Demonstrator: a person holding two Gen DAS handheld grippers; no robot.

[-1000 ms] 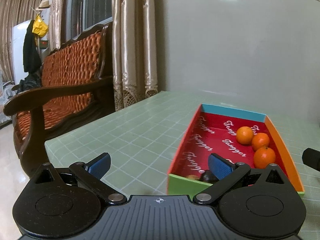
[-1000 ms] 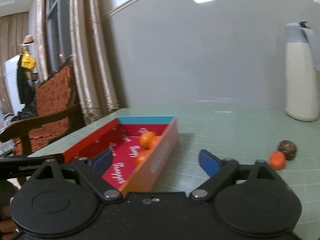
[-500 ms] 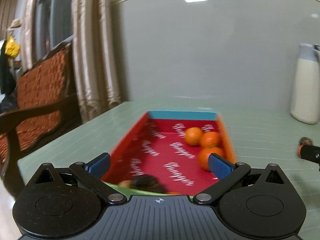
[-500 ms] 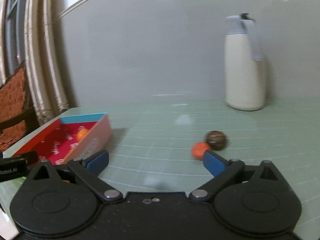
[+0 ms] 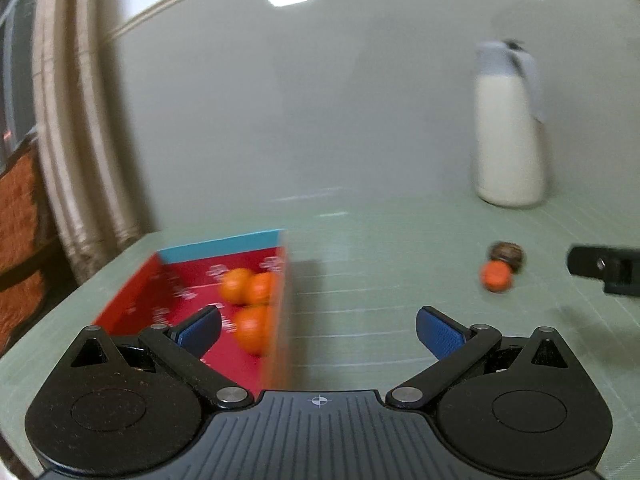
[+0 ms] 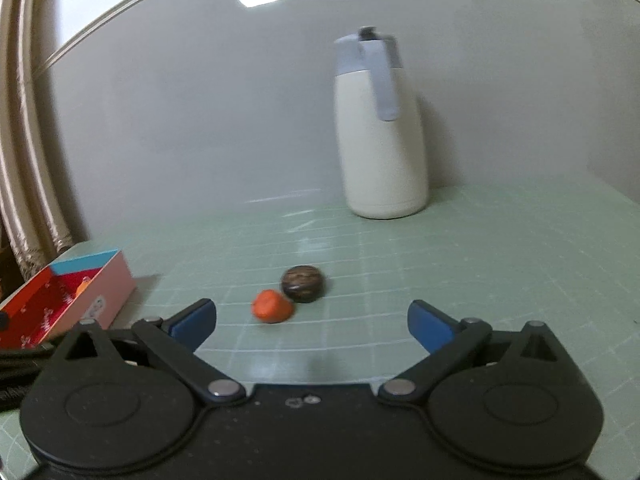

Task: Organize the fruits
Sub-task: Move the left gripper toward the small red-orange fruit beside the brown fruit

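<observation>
R gripper point(image 6: 310, 322): its blue-padded fingers point(image 6: 192, 320) stand spread as wide as they go, having just been opening, w/ nothing between them. That fits a reach, not a carry, since the gap already frames the two loose fruits ahead on the pale green gridded table mat point(image 6: 480, 272). Nearest is a small orange mandarin point(image 6: 272, 306); touching it just behind, to its right, sits a dark brown round mottled fruit point(image 6: 302, 283), kind unclear. Both lie well apart from the shallow red cardboard tray with a blue end wall point(image 6: 86, 261) at the far left edge, so they look like the leftovers still to be put away. L gripper point(image 5: 318, 330): fingers likewise released and empty, the left blue pad point(image 5: 200, 330) hanging over the tray's red floor and the right one over bare mat, i.e. it straddles the tray's long side wall. Probably it's parked near the tray to leave the R side a free approach. Inside the tray, three orange mandarins point(image 5: 250, 300) cluster against that wall, blurred. Further out, a tall cream thermos jug with a grey lid and handle point(image 6: 380, 132) stands upright near the grey wall point(image 6: 200, 100), clear of the fruits; beige curtain point(image 5: 72, 140) at left. Next prob. needs R to settle over the mandarin w/o nudging the dark fruit touching it.
</observation>
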